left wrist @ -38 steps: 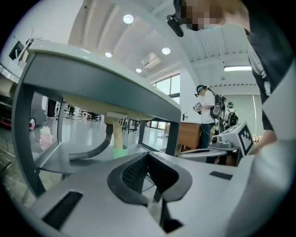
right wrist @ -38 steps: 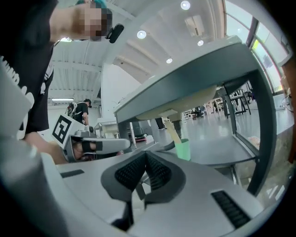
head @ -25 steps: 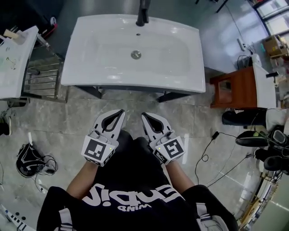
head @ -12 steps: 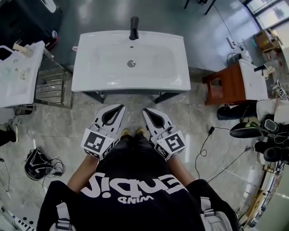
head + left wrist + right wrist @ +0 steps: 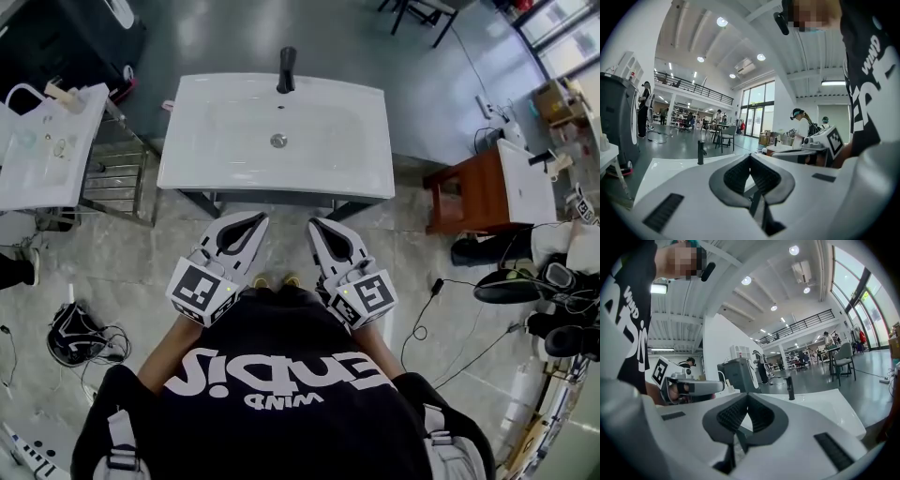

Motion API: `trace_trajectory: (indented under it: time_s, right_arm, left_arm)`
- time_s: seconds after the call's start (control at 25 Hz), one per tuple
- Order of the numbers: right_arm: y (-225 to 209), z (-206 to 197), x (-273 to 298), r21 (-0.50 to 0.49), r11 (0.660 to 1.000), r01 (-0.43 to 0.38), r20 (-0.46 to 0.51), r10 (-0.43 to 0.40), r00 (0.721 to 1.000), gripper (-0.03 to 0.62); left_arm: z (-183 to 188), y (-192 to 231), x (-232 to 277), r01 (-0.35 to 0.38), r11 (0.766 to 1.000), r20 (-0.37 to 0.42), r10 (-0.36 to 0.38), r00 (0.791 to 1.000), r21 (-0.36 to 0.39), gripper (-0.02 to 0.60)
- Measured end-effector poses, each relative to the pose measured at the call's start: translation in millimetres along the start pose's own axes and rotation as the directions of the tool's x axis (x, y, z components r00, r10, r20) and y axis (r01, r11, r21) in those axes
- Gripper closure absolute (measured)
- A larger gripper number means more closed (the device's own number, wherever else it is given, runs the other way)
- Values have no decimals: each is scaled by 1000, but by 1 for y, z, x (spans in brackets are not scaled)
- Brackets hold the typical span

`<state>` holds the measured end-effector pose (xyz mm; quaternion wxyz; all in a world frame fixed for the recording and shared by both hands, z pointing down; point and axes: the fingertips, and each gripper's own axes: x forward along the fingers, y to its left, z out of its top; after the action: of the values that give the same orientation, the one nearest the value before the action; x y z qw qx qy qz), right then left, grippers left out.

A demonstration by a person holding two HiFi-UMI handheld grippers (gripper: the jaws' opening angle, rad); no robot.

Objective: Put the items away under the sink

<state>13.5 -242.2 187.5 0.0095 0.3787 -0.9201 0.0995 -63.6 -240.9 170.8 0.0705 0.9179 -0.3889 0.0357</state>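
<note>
Ahead of both grippers: white sink (image 5: 225,169), seen from above, with a dark tap (image 5: 286,70) at its far edge; nothing lies in it.
Left gripper (image 5: 256,218): held at waist height, tips toward the sink's near edge; jaws closed tip to tip, nothing between them.
Right gripper (image 5: 315,225): just beside the left gripper, mirrored; jaws likewise together and empty.
Items: none shows in any view, neither in the sink nor on the floor (image 5: 112,253) near the grippers; where they lie cannot be told.
Under the sink: only dark legs (image 5: 199,198) show below the near edge, just beyond the tips; from above, the sink hides the space itself.
Step in hand: judged to be the very start, with nothing picked up yet.
How to do it well: find the items first. Open one gripper wide before reaching, and grip each item at its middle. Crouch so the space below comes into sight, go in low between the legs, and set the item down before letting go.
Risk: knocking a leg or the sink's underside if reaching in blind.
</note>
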Motion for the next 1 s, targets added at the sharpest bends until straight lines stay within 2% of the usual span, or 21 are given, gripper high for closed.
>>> trace_trajectory:
  time_s: [0.4, 1.0]
  right_arm:
    - [-13, 11, 3, -35, 999, -19, 4, 20, 1000, 576]
    - [-25, 22, -8, -64, 998, -9, 25, 11, 1000, 576]
  left_arm:
    - [17, 7, 4, -43, 999, 23, 43, 999, 26, 561]
    - [24, -1, 24, -66, 998, 64, 66, 996, 6, 561]
